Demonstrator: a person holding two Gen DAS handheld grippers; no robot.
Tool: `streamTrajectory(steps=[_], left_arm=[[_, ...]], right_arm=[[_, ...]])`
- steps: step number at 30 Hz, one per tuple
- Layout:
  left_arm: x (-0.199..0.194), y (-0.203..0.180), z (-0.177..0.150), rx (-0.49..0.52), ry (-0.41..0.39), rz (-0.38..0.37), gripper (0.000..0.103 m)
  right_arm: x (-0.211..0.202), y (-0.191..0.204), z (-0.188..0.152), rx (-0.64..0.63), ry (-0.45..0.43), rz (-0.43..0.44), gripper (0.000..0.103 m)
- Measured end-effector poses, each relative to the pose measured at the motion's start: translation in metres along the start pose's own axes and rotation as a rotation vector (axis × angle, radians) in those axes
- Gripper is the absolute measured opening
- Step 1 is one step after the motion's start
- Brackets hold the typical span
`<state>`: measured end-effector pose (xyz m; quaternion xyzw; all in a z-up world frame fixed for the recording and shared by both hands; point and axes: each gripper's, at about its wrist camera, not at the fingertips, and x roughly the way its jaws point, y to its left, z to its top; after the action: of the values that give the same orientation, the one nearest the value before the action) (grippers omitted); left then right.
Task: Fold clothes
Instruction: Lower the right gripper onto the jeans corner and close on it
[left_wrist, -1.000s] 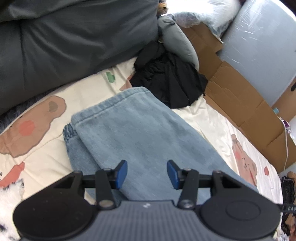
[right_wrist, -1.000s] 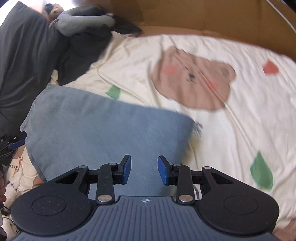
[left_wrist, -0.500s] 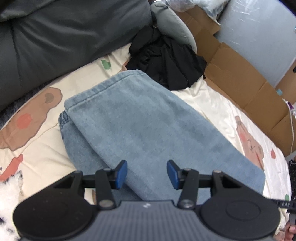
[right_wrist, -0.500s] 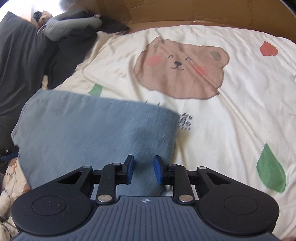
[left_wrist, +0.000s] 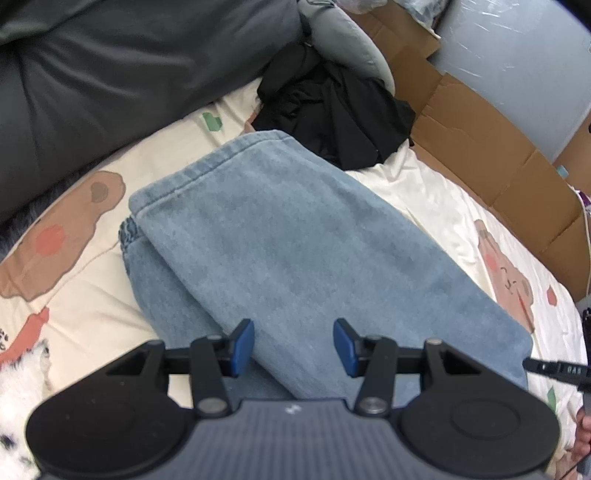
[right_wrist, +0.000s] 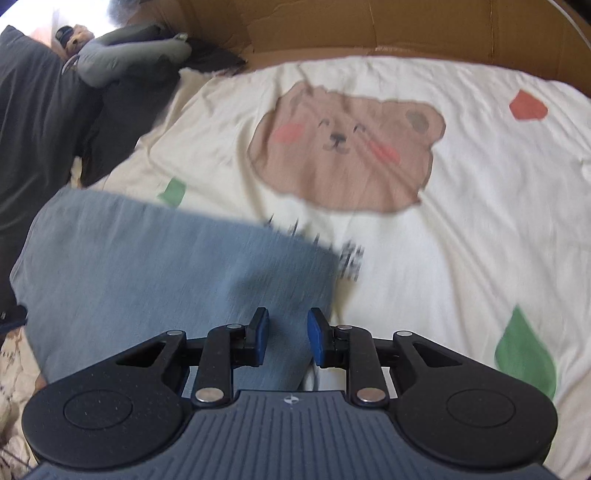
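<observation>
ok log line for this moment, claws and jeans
left claw: open, over jeans | right claw: open, over jeans edge | jeans: folded, flat on bear-print sheet

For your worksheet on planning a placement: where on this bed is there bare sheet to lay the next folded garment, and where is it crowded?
Widest free patch: the bear-print sheet right of the folded jeans, up to the cardboard. A narrower strip lies between the jeans and the dark cushion. Crowded: the corner holding the black clothes and grey pillow.

- Bare bear-print sheet (right_wrist: 461, 236) right of the folded jeans (left_wrist: 295, 258) lies open
- Black clothes heap (left_wrist: 332, 110) and cardboard (left_wrist: 498, 162) crowd the far edge
</observation>
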<state>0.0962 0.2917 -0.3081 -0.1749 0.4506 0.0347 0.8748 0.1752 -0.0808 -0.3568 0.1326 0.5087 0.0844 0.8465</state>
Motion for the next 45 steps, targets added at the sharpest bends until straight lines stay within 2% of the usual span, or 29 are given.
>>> streamTrajectory(steps=[14,20,29,42,45], left_arm=[[-0.001,0.008,-0.007,-0.042,-0.011,-0.037,0.051],[-0.003,0.020,-0.011,-0.101,-0.020,-0.039,0.051],[-0.005,0.027,-0.015,-0.122,-0.021,-0.052,0.051],[-0.004,0.025,-0.012,-0.107,-0.016,-0.010,0.059],[-0.005,0.023,-0.010,-0.087,-0.006,-0.006,0.059]], right_arm=[[-0.028,0.035,-0.075,-0.007,0.128,-0.014,0.028],[-0.035,0.049,-0.106,0.015,0.205,-0.003,0.028],[-0.041,0.030,-0.102,0.077,0.167,0.067,0.029],[-0.016,-0.020,-0.081,0.320,0.095,0.239,0.031],[-0.005,-0.032,-0.082,0.406,0.084,0.313,0.034]])
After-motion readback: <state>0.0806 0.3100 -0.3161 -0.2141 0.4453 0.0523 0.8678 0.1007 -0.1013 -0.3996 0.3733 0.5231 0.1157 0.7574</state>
